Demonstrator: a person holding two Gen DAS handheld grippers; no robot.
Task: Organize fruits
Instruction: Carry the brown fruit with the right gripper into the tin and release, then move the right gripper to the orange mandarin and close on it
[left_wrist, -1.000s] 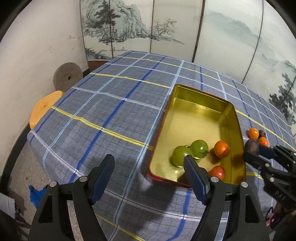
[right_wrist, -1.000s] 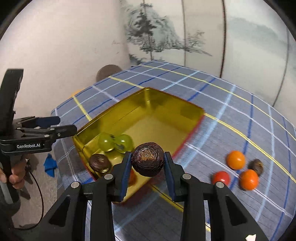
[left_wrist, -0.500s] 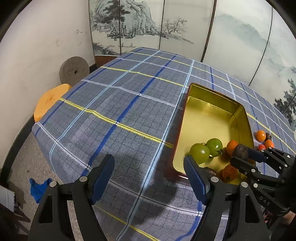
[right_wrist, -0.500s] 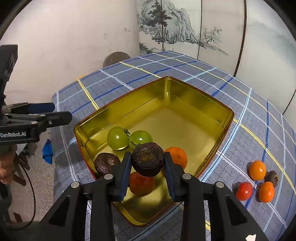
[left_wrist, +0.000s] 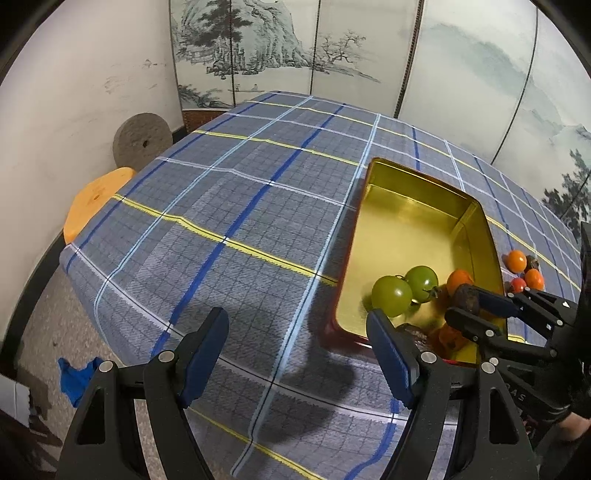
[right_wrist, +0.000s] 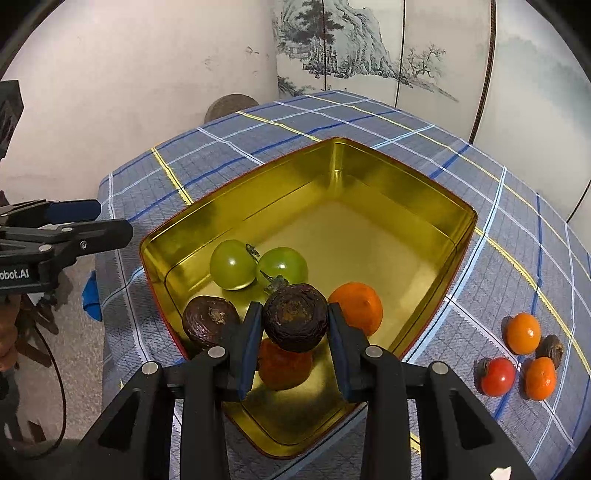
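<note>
Right gripper (right_wrist: 291, 325) is pinching a wrinkled dark fruit (right_wrist: 295, 317) and holding it over the near corner of the gold tin (right_wrist: 424, 192), directly above a red tomato (right_wrist: 284, 365); left gripper (left_wrist: 297, 354) is hanging spread, empty, beside the tin.

You had even, soft indoor light, moderately bright. The gold tin (right_wrist: 436, 206) threw warm glare off its inner walls, strongest toward 12 o'clock. The left gripper (left_wrist: 295, 354) cast a broad soft shadow on the checked tablecloth (left_wrist: 229, 206) around 6 o'clock. Both fisheye views bent the cloth's lines hard and went black at the corners. Focus was sharp centrally; rim detail smeared slightly.
</note>
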